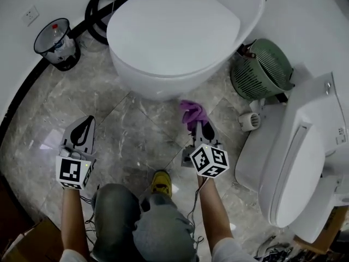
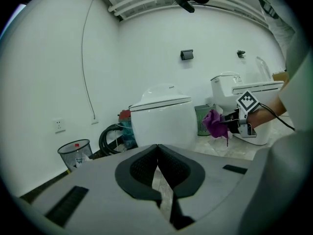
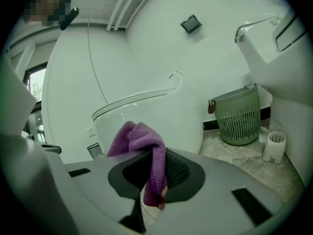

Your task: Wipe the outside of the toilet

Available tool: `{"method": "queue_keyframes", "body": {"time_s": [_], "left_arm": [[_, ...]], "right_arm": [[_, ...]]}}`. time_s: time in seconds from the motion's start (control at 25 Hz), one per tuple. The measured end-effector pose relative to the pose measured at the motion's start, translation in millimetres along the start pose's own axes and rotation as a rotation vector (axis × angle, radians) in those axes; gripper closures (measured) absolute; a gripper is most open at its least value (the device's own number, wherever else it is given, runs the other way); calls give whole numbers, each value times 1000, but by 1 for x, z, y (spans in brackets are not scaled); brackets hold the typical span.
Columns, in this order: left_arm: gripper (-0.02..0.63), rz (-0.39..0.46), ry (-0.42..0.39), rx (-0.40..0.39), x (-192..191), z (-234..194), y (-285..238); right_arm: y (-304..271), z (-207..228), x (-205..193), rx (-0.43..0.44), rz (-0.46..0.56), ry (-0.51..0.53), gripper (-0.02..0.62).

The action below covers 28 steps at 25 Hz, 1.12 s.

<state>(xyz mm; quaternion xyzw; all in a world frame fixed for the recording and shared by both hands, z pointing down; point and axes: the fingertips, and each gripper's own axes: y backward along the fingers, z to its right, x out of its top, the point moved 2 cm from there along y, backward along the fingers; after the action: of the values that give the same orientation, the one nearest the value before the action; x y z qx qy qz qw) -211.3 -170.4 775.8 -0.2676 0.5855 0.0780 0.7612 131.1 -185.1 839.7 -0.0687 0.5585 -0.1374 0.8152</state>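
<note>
Pinching a bunched purple cloth in the right gripper, just short of the toilet, with its rounded front straight ahead and slightly left. Nearer than the left gripper, pressed together on nothing, low to the left. White, glossy, lid down, standing on the marble floor.

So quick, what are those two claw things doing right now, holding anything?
Left gripper: closed, nothing in it.
Right gripper: closed on the purple cloth.
</note>
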Motion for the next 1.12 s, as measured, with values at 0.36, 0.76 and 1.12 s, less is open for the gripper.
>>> {"method": "queue_keyframes", "body": {"time_s": [0.36, 0.76, 1.12], "left_arm": [[589, -56, 113, 5, 58, -24, -2], [589, -107, 170, 8, 168, -47, 20], [589, -140, 200, 56, 288, -76, 59]], "right_arm": [[13, -33, 85, 6, -53, 17, 534], [29, -82, 210, 49, -78, 50, 534], [48, -121, 327, 60, -97, 20, 534]]}}
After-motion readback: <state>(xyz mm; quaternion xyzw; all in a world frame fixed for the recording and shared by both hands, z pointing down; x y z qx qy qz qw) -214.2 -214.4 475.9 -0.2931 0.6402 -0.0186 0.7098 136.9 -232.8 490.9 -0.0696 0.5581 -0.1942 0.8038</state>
